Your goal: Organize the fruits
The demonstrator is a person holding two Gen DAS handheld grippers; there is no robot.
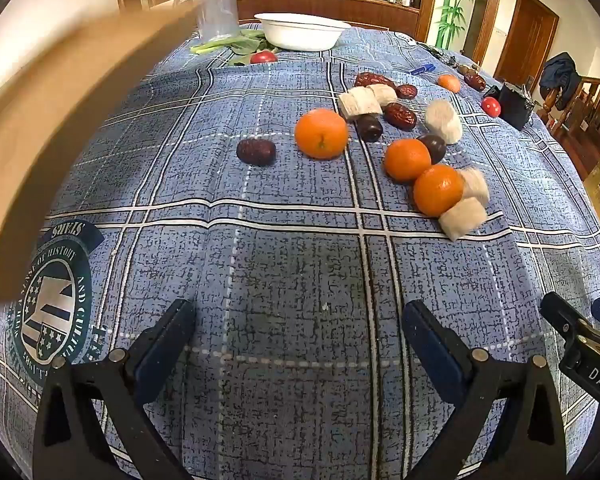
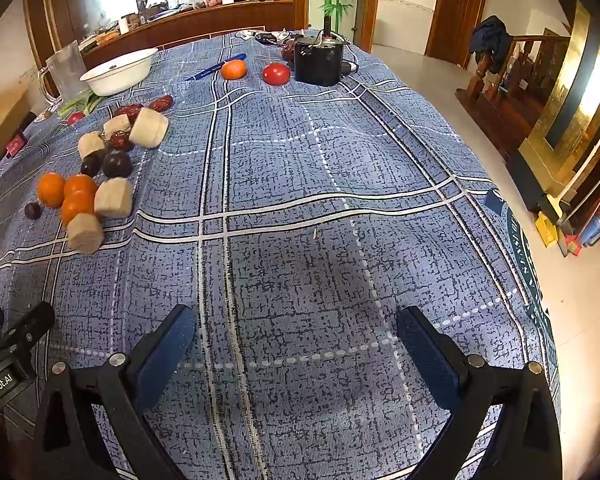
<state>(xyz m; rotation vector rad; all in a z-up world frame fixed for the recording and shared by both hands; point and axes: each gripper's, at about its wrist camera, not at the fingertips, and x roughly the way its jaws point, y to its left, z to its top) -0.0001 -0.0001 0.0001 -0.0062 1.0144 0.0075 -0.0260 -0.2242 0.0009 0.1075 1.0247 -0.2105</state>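
right, i have the left gripper [image 1: 298, 332] low in its frame with its jaws spread wide over bare blue plaid tablecloth [image 1: 260, 264], nothing between them. the right gripper [image 2: 296, 336] sits the same way, fingers apart and holding nothing. the fruit is heaped right of centre in the left view: one orange [image 1: 321, 133] apart near the middle, two more oranges [image 1: 407, 159] touching each other, dark plums [image 1: 369, 127], wrinkled red dates [image 1: 399, 115] and pale cut chunks [image 1: 463, 217] beside them. one lone date [image 1: 256, 152] lies just left of the middle orange. a white basin [image 1: 300, 31] stands at top centre, a tomato [image 2: 276, 73] in the right view's upper middle.
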